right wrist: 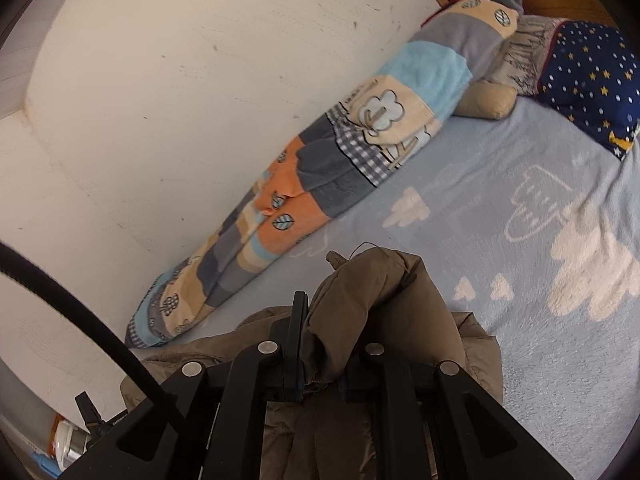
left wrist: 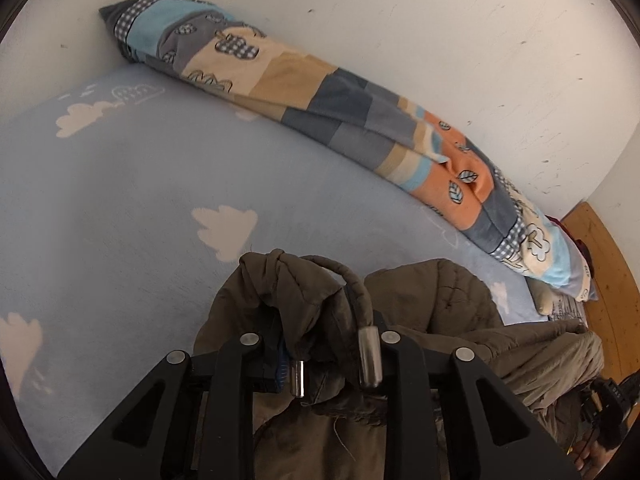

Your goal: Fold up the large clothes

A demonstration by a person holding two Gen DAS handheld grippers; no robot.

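A large olive-brown padded jacket (left wrist: pixel 448 304) hangs from both grippers above a light blue bed sheet (left wrist: pixel 120 200). My left gripper (left wrist: pixel 320 344) is shut on a bunched part of the jacket near its hood, where a drawstring with metal ends (left wrist: pixel 370 356) dangles. My right gripper (right wrist: pixel 324 356) is shut on another fold of the jacket (right wrist: pixel 372 296), which bulges up between the fingers. The rest of the jacket droops below both grippers and is partly hidden by them.
A rolled patchwork blanket (left wrist: pixel 328 116) lies along the white wall (left wrist: pixel 440 32). A dark blue starred pillow (right wrist: pixel 592 80) and a beige cushion (right wrist: pixel 486 100) sit by the wooden headboard (left wrist: pixel 600 264). A black cable (right wrist: pixel 80 312) crosses the right view's left side.
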